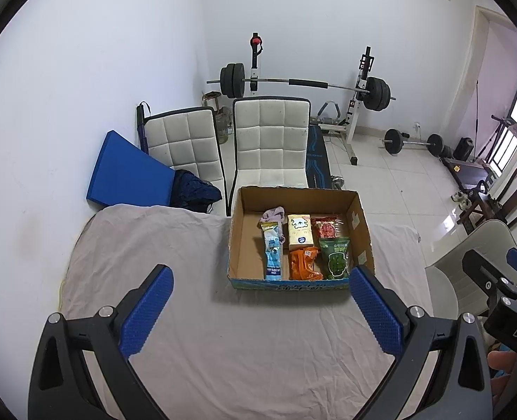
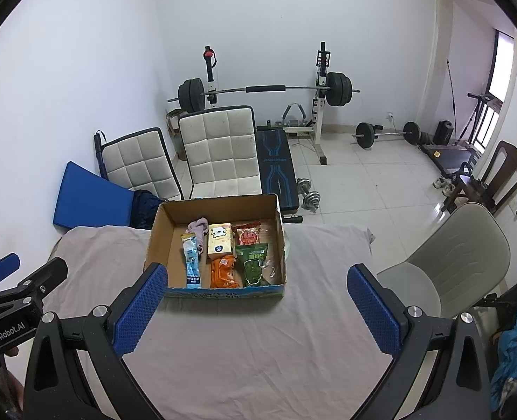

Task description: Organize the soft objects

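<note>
A cardboard box (image 1: pixel 362 225) (image 2: pixel 157 238) stands at the far side of a table under a grey cloth (image 1: pixel 206 332) (image 2: pixel 258 343). Inside lie a pink cloth (image 1: pixel 273 214) (image 2: pixel 199 228), a blue packet (image 1: pixel 271 252) (image 2: pixel 192 262), a yellow tissue pack (image 1: pixel 300 231) (image 2: pixel 219 239), a red snack bag (image 1: pixel 326 228) (image 2: pixel 248 234), an orange bag (image 1: pixel 304 262) (image 2: pixel 223 273) and a green bag (image 1: pixel 335 257) (image 2: pixel 253 264). My left gripper (image 1: pixel 260 283) and right gripper (image 2: pixel 256 281) are both open and empty, held above the cloth in front of the box.
Two white padded chairs (image 1: pixel 270 140) (image 2: pixel 220 150) stand behind the table, with a blue mat (image 1: pixel 125 171) by the left wall. A barbell rack (image 1: pixel 307 85) and loose weights (image 2: pixel 384 134) sit further back. A beige chair (image 2: pixel 458 252) is at the table's right.
</note>
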### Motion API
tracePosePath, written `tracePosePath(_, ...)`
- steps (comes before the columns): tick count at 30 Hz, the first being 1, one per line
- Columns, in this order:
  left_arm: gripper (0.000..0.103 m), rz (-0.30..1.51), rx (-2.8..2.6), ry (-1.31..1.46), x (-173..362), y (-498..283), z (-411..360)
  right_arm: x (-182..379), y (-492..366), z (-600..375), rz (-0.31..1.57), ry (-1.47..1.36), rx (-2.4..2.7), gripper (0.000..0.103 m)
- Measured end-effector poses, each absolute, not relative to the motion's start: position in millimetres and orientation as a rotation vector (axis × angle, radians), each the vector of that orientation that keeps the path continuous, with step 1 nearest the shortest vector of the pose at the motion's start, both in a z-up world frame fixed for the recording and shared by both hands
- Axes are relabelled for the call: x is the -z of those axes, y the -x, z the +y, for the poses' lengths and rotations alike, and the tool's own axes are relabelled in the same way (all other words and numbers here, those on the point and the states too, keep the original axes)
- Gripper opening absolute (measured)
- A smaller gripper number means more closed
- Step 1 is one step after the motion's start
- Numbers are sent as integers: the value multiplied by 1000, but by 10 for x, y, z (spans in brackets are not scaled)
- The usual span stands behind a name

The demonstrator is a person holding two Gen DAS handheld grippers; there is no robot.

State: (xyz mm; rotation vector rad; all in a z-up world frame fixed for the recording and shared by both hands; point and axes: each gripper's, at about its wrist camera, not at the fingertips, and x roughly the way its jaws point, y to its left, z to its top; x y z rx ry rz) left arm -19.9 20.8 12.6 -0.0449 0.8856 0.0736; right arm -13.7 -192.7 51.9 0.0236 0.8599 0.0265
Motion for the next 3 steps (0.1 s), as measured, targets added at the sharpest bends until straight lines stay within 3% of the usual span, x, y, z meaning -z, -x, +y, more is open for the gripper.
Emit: tracePosePath(3, 103, 861, -74, 47, -158, 214, 204, -520, 136, -1931, 859, -23, -28, 103)
